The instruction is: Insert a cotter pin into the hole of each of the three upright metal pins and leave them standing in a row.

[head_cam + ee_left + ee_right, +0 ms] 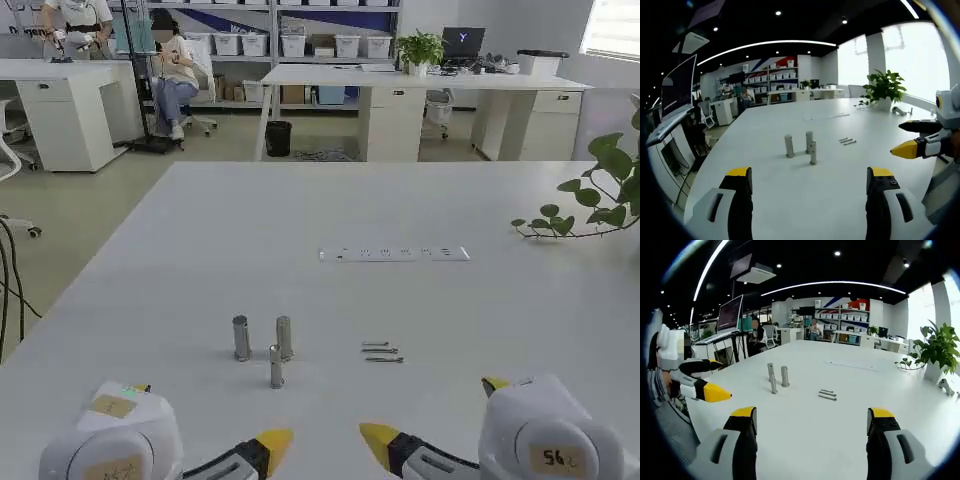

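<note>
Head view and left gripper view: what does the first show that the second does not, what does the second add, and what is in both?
Head view: a black waste bin under a far desk. Left gripper view: ceiling lights and the plant's white pot. Both: three upright metal pins in a cluster, three cotter pins lying beside them, and the left gripper and right gripper with yellow-tipped tongs.

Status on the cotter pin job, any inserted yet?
Done: nothing; the three metal pins stand upright, bunched in a triangle, not a row. In hand: nothing; left gripper and right gripper are open and empty. Left: the three cotter pins lie on the table beside them, so all three insertions plus lining up.
</note>
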A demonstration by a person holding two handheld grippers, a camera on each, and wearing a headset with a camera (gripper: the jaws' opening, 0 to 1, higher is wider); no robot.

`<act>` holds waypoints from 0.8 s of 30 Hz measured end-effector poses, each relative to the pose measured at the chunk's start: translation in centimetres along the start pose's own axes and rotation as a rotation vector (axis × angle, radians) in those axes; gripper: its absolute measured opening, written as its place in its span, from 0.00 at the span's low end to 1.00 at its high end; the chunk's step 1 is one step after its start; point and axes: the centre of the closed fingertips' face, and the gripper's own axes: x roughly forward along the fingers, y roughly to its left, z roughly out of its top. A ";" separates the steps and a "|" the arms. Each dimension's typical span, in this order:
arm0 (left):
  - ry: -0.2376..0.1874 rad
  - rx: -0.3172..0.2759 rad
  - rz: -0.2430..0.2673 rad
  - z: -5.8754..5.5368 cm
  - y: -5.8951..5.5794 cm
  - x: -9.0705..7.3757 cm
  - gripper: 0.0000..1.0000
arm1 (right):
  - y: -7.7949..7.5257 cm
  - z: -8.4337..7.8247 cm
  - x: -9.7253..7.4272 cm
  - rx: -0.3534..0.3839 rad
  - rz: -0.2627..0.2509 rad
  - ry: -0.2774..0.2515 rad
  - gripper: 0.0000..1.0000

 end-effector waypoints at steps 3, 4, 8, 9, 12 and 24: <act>0.002 -0.006 -0.002 0.0 0.0 0.0 0.94 | 0.1 -0.1 0.0 0.003 0.003 0.005 0.91; 0.004 -0.004 -0.003 -0.1 0.0 0.0 0.94 | 0.1 -0.1 0.0 0.003 0.004 0.004 0.91; -0.001 -0.007 -0.005 0.0 -0.1 0.1 0.94 | 0.0 -0.1 0.0 -0.005 0.002 0.006 0.91; -0.001 -0.008 -0.005 0.0 -0.1 0.1 0.94 | 0.0 -0.1 0.0 -0.004 0.001 0.007 0.90; -0.006 -0.008 -0.006 0.2 -0.1 0.0 0.94 | 0.0 -0.2 0.0 0.002 0.001 0.008 0.90; 0.001 -0.007 -0.007 0.1 -0.1 0.0 0.93 | -0.1 0.0 0.0 0.013 -0.004 -0.001 0.89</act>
